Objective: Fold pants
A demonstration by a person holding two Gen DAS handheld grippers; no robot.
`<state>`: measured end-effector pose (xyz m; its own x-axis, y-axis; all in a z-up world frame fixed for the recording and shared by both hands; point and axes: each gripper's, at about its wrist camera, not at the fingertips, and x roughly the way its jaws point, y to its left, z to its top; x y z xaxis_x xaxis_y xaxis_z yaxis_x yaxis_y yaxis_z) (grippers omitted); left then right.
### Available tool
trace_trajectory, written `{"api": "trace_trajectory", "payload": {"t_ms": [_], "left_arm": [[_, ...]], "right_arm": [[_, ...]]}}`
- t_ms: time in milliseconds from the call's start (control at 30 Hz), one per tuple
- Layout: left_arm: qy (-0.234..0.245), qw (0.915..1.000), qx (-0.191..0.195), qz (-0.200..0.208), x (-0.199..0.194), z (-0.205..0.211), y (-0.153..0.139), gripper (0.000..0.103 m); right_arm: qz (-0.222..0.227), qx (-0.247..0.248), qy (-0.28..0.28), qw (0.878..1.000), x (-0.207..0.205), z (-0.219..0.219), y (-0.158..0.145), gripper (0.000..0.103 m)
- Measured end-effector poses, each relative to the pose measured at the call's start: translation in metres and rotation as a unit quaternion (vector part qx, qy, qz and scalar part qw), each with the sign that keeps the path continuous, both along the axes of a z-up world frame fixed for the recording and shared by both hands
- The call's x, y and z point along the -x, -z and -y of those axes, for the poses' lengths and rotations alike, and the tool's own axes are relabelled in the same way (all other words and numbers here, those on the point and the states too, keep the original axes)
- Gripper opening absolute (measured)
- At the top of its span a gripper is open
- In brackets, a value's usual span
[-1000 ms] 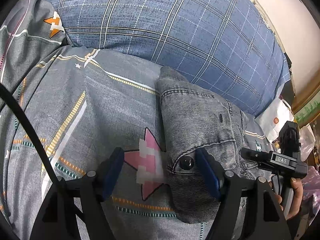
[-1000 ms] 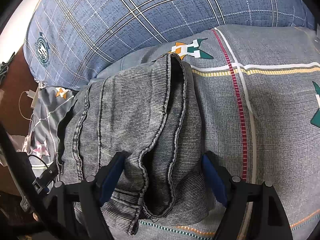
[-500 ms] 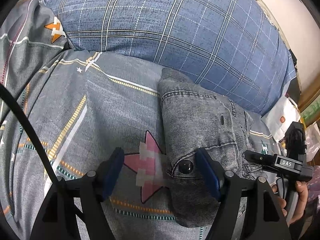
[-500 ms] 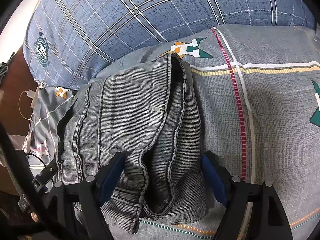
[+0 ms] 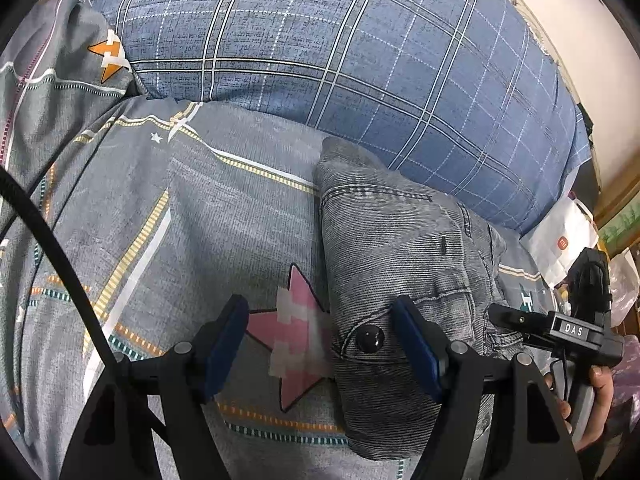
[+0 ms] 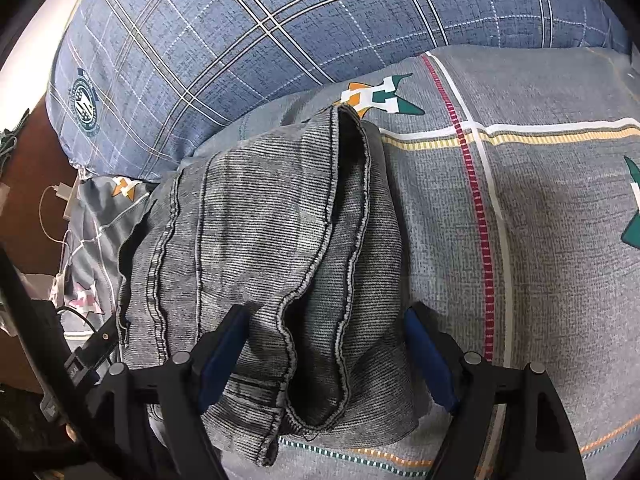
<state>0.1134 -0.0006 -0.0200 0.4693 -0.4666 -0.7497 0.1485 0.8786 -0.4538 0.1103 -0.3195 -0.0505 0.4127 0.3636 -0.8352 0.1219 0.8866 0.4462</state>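
Note:
The grey denim pants (image 5: 400, 264) lie folded into a compact bundle on the patterned grey bedsheet (image 5: 160, 220), with the waistband button (image 5: 370, 338) facing up. My left gripper (image 5: 320, 350) is open just above them; the button end and a pink star print sit between its blue pads. In the right wrist view the bundle's layered hem end (image 6: 280, 240) lies between the wide-apart fingers of my right gripper (image 6: 326, 356), which is open. A hand holds the right gripper (image 5: 560, 330) at the far side of the bundle.
A large blue plaid pillow (image 5: 360, 60) (image 6: 280, 20) rests right behind the pants. A white bag (image 5: 560, 240) stands past the bed's edge. A charger and cable (image 6: 60, 200) lie on a brown surface on the left of the right wrist view.

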Motion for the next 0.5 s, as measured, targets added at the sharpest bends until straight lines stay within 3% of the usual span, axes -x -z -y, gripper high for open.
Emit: {"api": "trace_trajectory", "payload": {"t_ms": [167,367,500], "left_arm": [[-0.004,0.9994,0.034,-0.009,0.000,-0.011,0.006,0.075],[-0.006,0.9990,0.042,-0.009,0.001,-0.012,0.000,0.075],[0.008,0.9985,0.053,-0.016,-0.004,-0.005,-0.009,0.075]], "right_arm": [[0.011,-0.020,0.004,1.000,0.001,0.005,-0.003,0.082],[0.036,-0.031,0.017,0.999,0.006,0.017,-0.016,0.082],[0.030,-0.035,0.021,0.999,0.005,0.021,-0.016,0.082]]}}
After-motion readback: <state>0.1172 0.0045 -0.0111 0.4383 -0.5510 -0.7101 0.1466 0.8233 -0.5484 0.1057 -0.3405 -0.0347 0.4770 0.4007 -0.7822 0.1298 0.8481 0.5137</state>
